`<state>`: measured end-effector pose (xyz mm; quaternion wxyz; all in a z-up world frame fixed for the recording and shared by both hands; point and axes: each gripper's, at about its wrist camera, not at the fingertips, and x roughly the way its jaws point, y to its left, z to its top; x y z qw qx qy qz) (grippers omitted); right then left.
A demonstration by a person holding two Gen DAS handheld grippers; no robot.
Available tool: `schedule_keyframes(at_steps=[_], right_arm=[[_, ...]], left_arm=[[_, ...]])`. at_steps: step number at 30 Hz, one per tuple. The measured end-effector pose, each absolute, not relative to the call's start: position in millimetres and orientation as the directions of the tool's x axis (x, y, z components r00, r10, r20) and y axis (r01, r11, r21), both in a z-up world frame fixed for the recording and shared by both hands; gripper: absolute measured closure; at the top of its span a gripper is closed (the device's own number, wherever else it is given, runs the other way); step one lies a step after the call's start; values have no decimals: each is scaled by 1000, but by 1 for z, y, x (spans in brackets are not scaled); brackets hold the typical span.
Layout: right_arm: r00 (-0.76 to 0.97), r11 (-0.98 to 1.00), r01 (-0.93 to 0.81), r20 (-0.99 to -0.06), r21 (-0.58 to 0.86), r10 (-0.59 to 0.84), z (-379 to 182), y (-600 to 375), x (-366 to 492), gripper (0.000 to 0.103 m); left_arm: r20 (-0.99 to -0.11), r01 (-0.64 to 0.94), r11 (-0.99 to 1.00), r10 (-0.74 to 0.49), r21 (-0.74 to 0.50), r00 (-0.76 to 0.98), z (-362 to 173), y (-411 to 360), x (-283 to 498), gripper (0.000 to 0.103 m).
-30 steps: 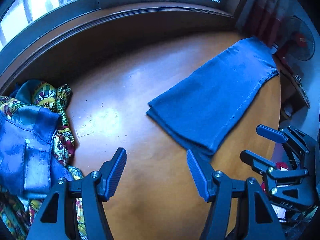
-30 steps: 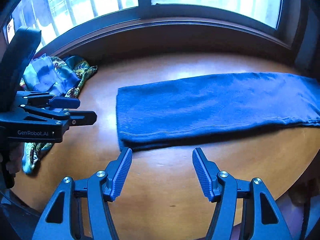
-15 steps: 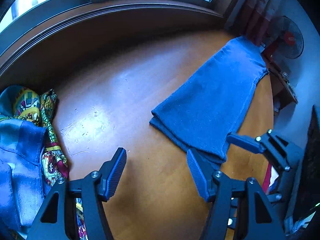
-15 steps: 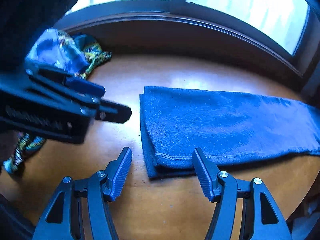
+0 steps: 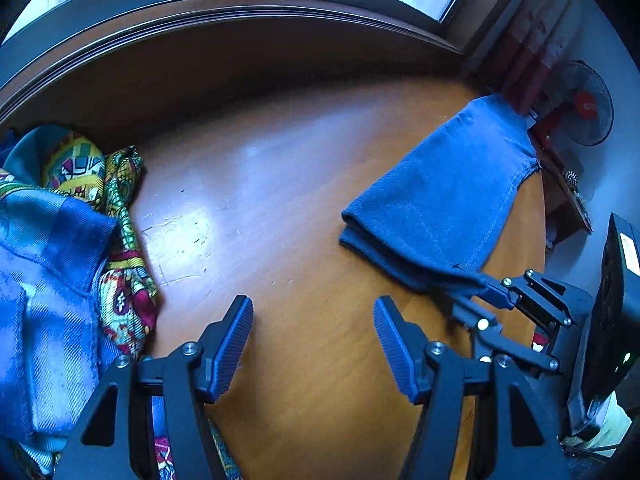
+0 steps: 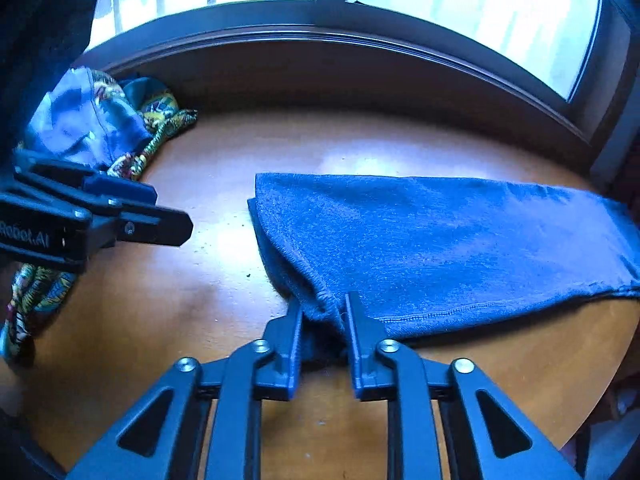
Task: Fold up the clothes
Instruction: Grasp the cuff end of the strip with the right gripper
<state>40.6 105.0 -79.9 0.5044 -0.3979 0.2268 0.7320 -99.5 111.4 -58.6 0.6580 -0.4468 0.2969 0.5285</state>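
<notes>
A blue garment (image 6: 432, 240) folded into a long strip lies across the round wooden table (image 6: 200, 308). My right gripper (image 6: 322, 312) is shut on its near left corner, which bunches up between the fingers. In the left wrist view the same blue garment (image 5: 448, 200) lies at the right, with the right gripper (image 5: 476, 284) clamped on its near corner. My left gripper (image 5: 314, 344) hangs open over bare wood, left of the garment and holding nothing. It also shows at the left of the right wrist view as the left gripper (image 6: 132, 216).
A heap of clothes (image 5: 60, 248), blue plaid and bright patterned cloth, lies at the table's left side by the window sill (image 5: 240, 20). A fan (image 5: 580, 108) and a low shelf stand beyond the table's right edge.
My right gripper moved forward and shut on the garment's near left corner; it was open before. The left gripper stayed open and shifted slightly over the bare wood.
</notes>
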Motion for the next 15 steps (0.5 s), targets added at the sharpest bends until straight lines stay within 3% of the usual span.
schedule_keyframes(at_steps=[3, 9, 15], right_arm=[[-266, -403, -914, -815, 44, 514, -71, 98, 47, 93], [-502, -455, -838, -757, 303, 420, -49, 76, 56, 94], [-568, -431, -813, -695, 391, 441, -37, 71, 70, 95]], left_arm=[[-866, -964, 38, 431, -264, 254, -57, 108, -99, 42], [-857, -972, 39, 466, -231, 222, -43, 100, -104, 42], [-826, -978, 54, 528, -201, 199, -16, 94, -108, 42]])
